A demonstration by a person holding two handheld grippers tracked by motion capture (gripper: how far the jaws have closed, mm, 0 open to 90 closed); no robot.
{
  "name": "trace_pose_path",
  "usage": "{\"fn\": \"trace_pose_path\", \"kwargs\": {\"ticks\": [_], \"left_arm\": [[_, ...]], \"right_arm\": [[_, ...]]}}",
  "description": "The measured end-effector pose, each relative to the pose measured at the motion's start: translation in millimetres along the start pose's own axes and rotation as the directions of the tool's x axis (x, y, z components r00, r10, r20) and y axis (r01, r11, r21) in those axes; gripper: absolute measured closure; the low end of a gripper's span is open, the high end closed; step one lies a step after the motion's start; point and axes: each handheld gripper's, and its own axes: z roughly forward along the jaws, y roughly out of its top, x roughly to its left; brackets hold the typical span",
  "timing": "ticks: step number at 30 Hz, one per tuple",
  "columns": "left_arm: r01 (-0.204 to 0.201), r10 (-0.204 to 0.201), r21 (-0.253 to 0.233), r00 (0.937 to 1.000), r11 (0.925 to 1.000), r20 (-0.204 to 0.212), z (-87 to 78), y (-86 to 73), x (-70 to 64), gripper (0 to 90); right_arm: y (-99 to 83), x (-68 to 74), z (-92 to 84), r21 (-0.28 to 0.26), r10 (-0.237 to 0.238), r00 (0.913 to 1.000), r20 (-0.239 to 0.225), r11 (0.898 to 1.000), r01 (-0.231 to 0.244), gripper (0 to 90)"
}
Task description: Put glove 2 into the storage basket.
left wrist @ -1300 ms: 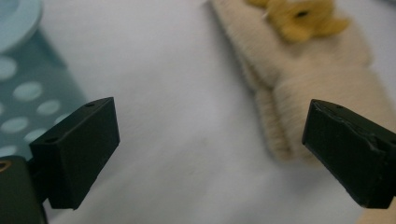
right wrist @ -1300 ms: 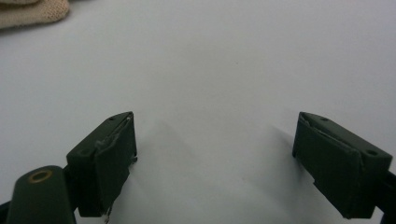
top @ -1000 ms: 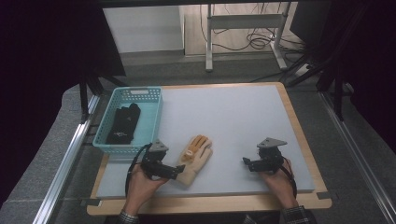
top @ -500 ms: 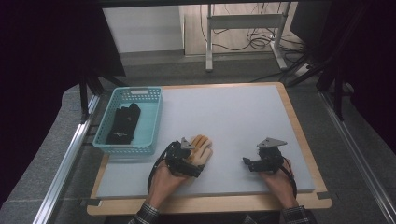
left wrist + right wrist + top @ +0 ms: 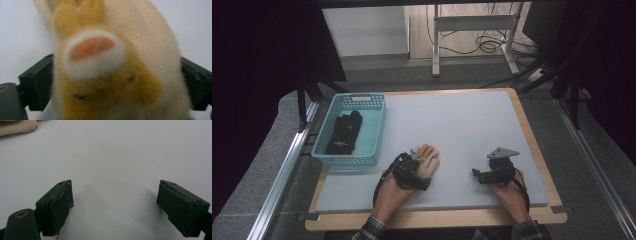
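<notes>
Between the left gripper's (image 5: pixel 419 169) wide-spread jaws, which have just been closing a little, lies the cuff end of a cream and tan fuzzy glove (image 5: pixel 120 65); the black jaws stand either side of it, and whether the pads already press the fabric I cannot tell, so I judge it not yet gripped. From that gripper the glove (image 5: pixel 428 161) runs away toward about one o'clock on the table, its long axis in line with the jaws, fingers pointing off to the far side. That alignment is what the coming pinch turns on: the jaws need only close across the glove's width. The left hand is right at the glove, while the right gripper (image 5: pixel 477 175) rests well apart at about three o'clock from it, jaws spread with nothing between them over the bare grey mat (image 5: pixel 120 152). Off at roughly ten o'clock from the glove stands a teal basket (image 5: pixel 377 107) holding a black glove (image 5: pixel 344 132).
</notes>
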Motion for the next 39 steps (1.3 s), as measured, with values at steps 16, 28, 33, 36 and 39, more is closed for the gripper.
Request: {"fn": "trace_pose_path", "kwargs": {"ticks": [16, 28, 33, 36, 39], "left_arm": [[-0.005, 0.005, 0.06, 1.0, 0.9982, 0.002, -9.9, 8.9, -3.4, 47.8], [0.035, -0.036, 0.026, 0.9984, 0.999, 0.044, -18.4, 9.4, 13.2, 55.3], [0.041, -0.041, 0.002, 0.9982, 0.9991, 0.043, -29.3, 14.2, 21.6, 55.1], [0.05, -0.049, -0.013, 0.9976, 0.9987, 0.048, -33.2, 17.1, 24.7, 54.7], [0.046, -0.046, -0.011, 0.9985, 0.9989, 0.031, -36.6, 20.6, 26.7, 54.3]], "right_arm": [[-0.1, 0.1, 0.0, -0.001, -0.001, 1.0, 0.0, 1.0, 0.001, 13.4], [-0.1, 0.1, -0.1, -0.001, -0.001, 1.0, 0.001, 1.0, 0.001, 13.4], [-0.1, 0.1, -0.1, -0.001, 0.0, 1.0, 0.0, 1.0, 0.0, 13.4], [-0.2, 0.0, -0.1, -0.002, -0.002, 1.0, 0.001, 1.0, 0.002, 13.4], [-0.2, 0.0, -0.1, -0.002, -0.003, 1.0, 0.001, 1.0, 0.003, 13.4]]}}
